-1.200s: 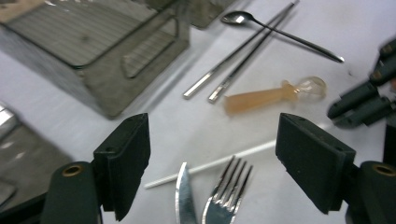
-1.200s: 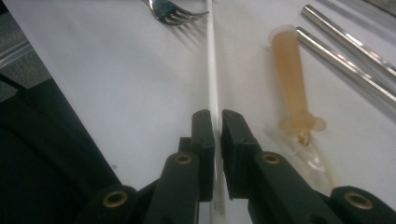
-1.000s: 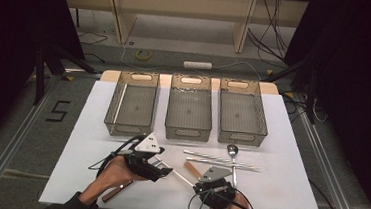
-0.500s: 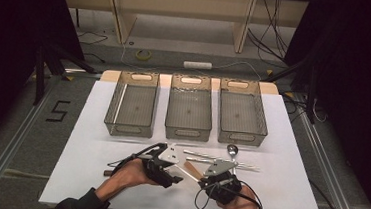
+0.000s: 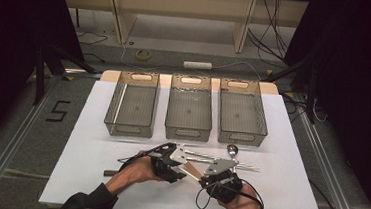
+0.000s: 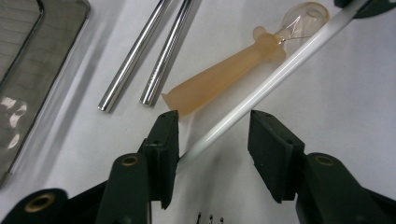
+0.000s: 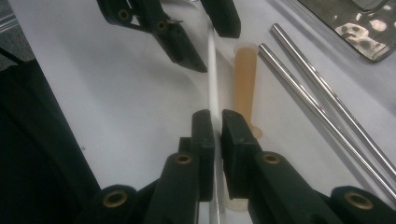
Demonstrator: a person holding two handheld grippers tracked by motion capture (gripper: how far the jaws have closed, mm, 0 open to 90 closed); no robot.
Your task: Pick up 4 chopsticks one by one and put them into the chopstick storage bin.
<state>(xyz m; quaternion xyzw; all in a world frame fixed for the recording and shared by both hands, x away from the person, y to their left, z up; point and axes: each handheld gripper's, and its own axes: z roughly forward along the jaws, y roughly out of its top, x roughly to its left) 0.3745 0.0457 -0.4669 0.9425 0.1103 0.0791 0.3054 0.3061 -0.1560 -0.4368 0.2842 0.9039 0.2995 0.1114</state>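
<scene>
White matte counter (image 5: 95, 142) in a dark room; three smoky plastic bins (image 5: 189, 114) at back; right gripper (image 7: 215, 122) clamps a thin white rod (image 6: 261, 88); left gripper (image 6: 212, 130), jaws just closing, straddles its other end ungripped; peach rubbery handle (image 6: 219, 77) and two steel rods (image 6: 140, 56) alongside.

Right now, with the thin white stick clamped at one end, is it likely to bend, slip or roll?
The white stick looks stiff: it runs straight from the right tongs to the left tongs. Its smooth, glossy, round surface could slip or roll if released. It looks light, being thinner than the steel rods nearby.
</scene>
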